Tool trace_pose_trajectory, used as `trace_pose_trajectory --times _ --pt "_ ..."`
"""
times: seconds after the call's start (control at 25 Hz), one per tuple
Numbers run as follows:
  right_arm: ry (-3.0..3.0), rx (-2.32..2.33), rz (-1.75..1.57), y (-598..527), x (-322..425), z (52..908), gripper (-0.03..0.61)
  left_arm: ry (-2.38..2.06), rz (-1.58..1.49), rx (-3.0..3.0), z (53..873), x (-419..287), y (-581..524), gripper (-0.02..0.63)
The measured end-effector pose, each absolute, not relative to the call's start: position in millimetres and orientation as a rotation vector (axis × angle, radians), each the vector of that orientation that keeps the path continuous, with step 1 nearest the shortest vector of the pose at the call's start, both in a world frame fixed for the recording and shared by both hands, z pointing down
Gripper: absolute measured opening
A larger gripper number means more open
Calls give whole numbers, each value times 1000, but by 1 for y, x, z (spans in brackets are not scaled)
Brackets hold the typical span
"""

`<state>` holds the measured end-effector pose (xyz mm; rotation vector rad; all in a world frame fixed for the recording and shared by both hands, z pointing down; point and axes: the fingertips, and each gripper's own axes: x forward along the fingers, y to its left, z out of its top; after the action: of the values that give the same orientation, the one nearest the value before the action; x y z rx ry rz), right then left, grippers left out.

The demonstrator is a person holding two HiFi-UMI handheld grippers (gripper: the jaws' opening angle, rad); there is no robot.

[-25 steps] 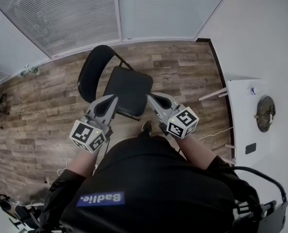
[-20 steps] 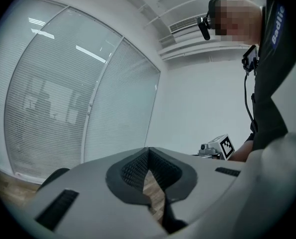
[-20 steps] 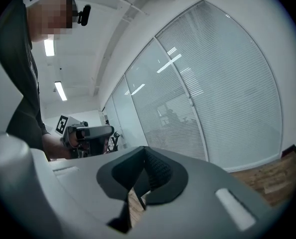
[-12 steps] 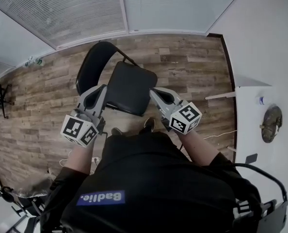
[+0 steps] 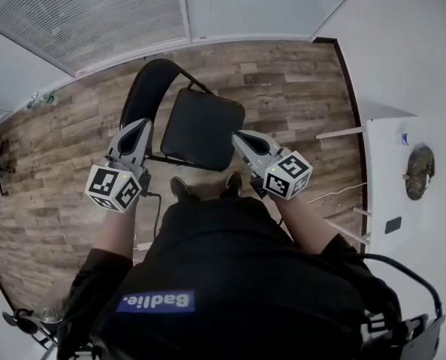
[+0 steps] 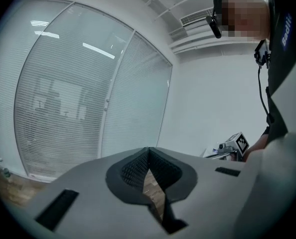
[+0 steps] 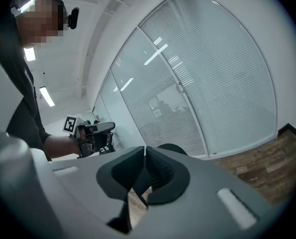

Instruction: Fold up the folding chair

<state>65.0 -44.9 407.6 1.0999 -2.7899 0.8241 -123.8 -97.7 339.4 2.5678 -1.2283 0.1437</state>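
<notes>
Folding chair (image 5: 187, 117) stood open near window edge of floor (image 5: 298, 96). Your left gripper (image 5: 139, 126) and right gripper (image 5: 239, 136) flanked seat (image 5: 204, 130), jaws together, empty. You needed jaws parted, then seat front tipped toward backrest (image 5: 143, 90).

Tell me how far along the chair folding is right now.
Nothing looks done yet: the folding chair stands fully open, with the seat flat and the backrest up. In hand: the left claw and right claw are both shut and empty, one on each side of the seat, neither gripping it. Left to do: take hold of the chair and swing the seat up against the backrest.
</notes>
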Motion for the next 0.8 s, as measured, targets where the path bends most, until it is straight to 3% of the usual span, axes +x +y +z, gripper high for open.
trace_pose_trajectory --times 0.44,0.8 --pt "-2626 1265 995 -66 33 473 15 -1211 337 2486 414 -205 -157 6" --pt "-2526 1342 1135 -79 48 547 23 -1188 602 2428 478 -226 -187 6"
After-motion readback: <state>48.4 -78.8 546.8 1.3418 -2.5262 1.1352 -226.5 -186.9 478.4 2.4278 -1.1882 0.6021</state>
